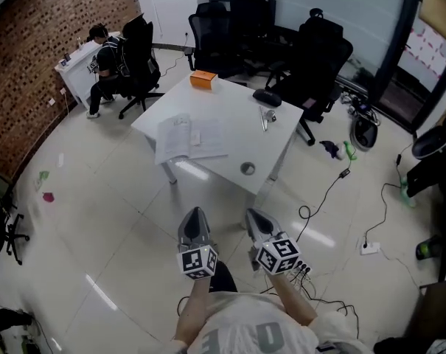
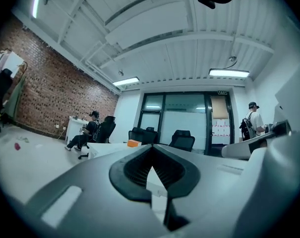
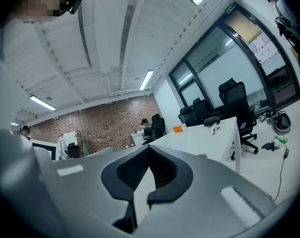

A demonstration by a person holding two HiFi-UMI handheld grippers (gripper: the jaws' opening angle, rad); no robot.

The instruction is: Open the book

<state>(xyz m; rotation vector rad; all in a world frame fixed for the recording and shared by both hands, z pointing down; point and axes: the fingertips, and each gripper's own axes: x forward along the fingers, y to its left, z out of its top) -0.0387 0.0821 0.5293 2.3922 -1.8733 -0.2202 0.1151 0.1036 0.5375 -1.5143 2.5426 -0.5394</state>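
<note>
Looks to lie flat on the left half of the white rectangular tabletop (image 1: pixel 237 142), upper middle of the head view: a thin white paper-covered book (image 1: pixel 182 137), well apart from both grippers. Cannot tell from here whether shut with a curled cover or already partly spread. Shares the tabletop with a small orange box (image 1: pixel 203 80) at the far corner, a black oval object (image 1: pixel 267 97) and a slim white tool (image 1: pixel 265 118) toward the right edge, and a small grey ring (image 1: pixel 248 168) near the front edge, all apart from the book.

Left gripper (image 1: pixel 196 214) and right gripper (image 1: pixel 255 216) low in the centre of the frame, side by side over pale tiled floor (image 1: pixel 97 220), pointing toward the tabletop. Jaws of each pressed together with nothing between them, plain in the left gripper view and the right gripper view.

Judged light and floppy: likely to bend rather than swing like a stiff board, and to slide on the smooth top if nudged sideways. Best to pin the spine side lightly with one closed tip, then part the other jaws a little and pinch only the top cover at its free edge or corner. Thin pages, so easy to crease or tear; worth lifting slowly and laying the cover over flat
</note>
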